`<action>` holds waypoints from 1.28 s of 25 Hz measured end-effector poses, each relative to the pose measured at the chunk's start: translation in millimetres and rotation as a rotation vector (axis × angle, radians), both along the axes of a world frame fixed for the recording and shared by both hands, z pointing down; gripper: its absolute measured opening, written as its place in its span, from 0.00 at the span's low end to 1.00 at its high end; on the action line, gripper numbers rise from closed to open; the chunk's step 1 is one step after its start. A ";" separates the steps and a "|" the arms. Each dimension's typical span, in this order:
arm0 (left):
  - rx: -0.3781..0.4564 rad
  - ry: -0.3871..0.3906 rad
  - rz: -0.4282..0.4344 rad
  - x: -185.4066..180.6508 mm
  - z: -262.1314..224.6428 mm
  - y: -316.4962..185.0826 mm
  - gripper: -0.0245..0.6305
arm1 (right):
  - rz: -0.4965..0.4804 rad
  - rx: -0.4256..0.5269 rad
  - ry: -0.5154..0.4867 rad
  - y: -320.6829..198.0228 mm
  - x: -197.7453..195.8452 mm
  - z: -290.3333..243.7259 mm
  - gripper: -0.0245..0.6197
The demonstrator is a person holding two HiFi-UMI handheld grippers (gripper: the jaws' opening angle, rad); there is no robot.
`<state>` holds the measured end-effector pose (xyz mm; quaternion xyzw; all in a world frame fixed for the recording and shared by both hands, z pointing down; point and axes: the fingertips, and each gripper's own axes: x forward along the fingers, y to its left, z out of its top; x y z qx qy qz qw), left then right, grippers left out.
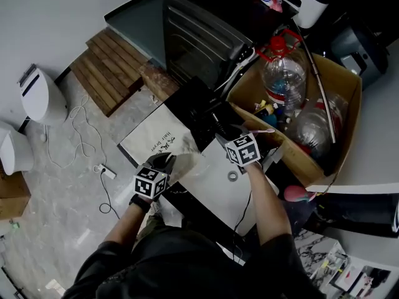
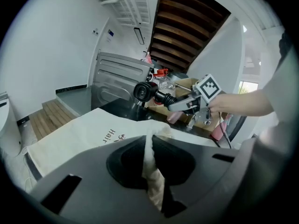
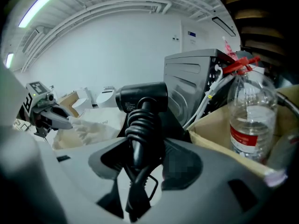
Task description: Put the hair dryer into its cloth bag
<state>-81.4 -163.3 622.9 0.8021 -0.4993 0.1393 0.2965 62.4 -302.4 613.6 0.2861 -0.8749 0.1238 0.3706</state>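
The cream cloth bag (image 1: 156, 141) with "Hair Dryer" printed on it lies flat on the table's far left. My left gripper (image 1: 169, 164) is shut on the bunched edge of the bag's mouth; the fabric (image 2: 152, 169) runs between its jaws. The right gripper (image 1: 225, 138) is shut on the handle of the black hair dryer (image 3: 140, 96), whose cord (image 3: 139, 125) is coiled round the handle. The dryer (image 2: 142, 91) hangs in the air above the table, to the right of the bag's mouth and apart from it. In the right gripper view the left gripper (image 3: 46, 112) shows at the left, by the crumpled bag (image 3: 84, 130).
A cardboard box (image 1: 340, 136) with large plastic bottles (image 1: 284, 73) stands right of the grippers. A grey metal appliance (image 1: 199, 36) stands behind. Wooden steps (image 1: 109, 67), a white device (image 1: 40, 95) and a power strip (image 1: 103, 170) are on the floor at the left.
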 end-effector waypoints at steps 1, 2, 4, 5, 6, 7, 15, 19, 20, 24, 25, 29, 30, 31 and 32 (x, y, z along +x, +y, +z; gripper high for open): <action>0.000 -0.001 0.001 0.0 0.4 -0.5 0.08 | 0.006 -0.002 0.000 6.0 6.3 -1.5 0.37; -0.001 -0.003 0.001 0.0 1.1 -1.0 0.08 | 0.011 -0.004 -0.001 12.2 12.4 -3.0 0.37; -0.004 -0.005 0.003 0.0 3.0 -1.2 0.08 | 0.022 -0.010 -0.006 25.9 23.8 -5.7 0.37; -0.006 -0.005 0.003 0.2 3.8 -0.9 0.08 | 0.027 -0.013 -0.010 33.7 29.3 -7.1 0.37; -0.007 -0.005 0.003 0.5 4.4 -0.6 0.08 | 0.031 -0.016 -0.013 42.0 34.6 -8.5 0.37; -0.007 -0.004 0.003 0.9 4.8 -0.3 0.08 | 0.033 -0.018 -0.015 50.8 39.5 -9.8 0.37; -0.008 -0.007 -0.009 2.7 6.5 -2.7 0.08 | 0.034 -0.044 -0.036 118.8 67.0 -9.3 0.37; -0.006 -0.008 -0.012 4.7 5.1 -3.1 0.08 | 0.037 -0.050 -0.038 145.1 77.0 -5.0 0.37; -0.005 -0.010 -0.013 5.0 5.3 -2.7 0.08 | 0.039 -0.053 -0.038 151.4 79.1 -3.5 0.37; -0.005 -0.014 -0.013 6.1 5.6 -1.6 0.08 | 0.047 -0.067 -0.035 173.2 87.2 2.3 0.37; -0.005 -0.015 -0.013 6.3 5.3 -1.9 0.08 | 0.047 -0.071 -0.033 178.1 88.3 3.8 0.37; -0.002 -0.022 -0.010 7.3 4.5 -1.7 0.08 | 0.039 -0.096 -0.025 200.3 87.8 15.2 0.37; -0.001 -0.024 -0.010 8.0 4.5 -1.9 0.08 | 0.033 -0.104 -0.021 205.6 86.7 19.3 0.37; -0.001 -0.025 -0.009 8.7 4.4 -2.4 0.08 | 0.027 -0.114 -0.019 210.5 84.8 23.6 0.37; -0.001 -0.026 -0.008 9.4 4.0 -3.0 0.08 | 0.019 -0.124 -0.017 215.1 82.1 28.1 0.37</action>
